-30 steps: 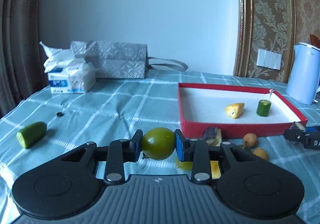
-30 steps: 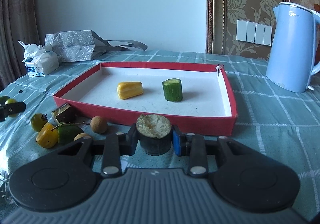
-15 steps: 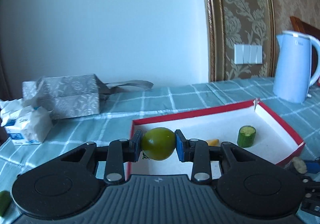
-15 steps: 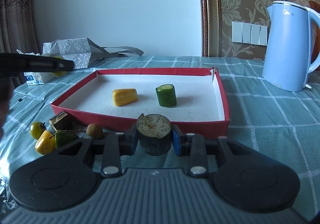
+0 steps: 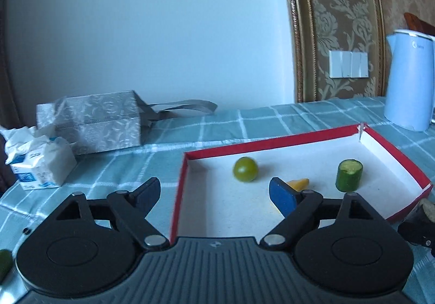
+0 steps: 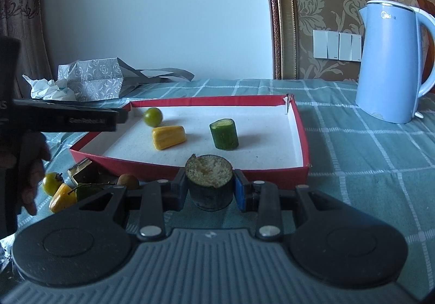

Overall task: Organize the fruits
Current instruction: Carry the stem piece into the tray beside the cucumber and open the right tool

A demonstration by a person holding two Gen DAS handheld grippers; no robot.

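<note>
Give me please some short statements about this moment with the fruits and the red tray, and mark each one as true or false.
1. The left gripper is open and holds nothing. True.
2. The green round fruit lies on the tablecloth outside the red tray. False: it lies inside the tray, near its far left corner.
3. The right gripper is shut on a dark cut piece with a pale top. True.
4. The cucumber piece in the tray lies flat on its side. False: it stands on end, cut face up.
5. The blue kettle stands inside the tray. False: it stands on the tablecloth beyond the tray's right side.
</note>
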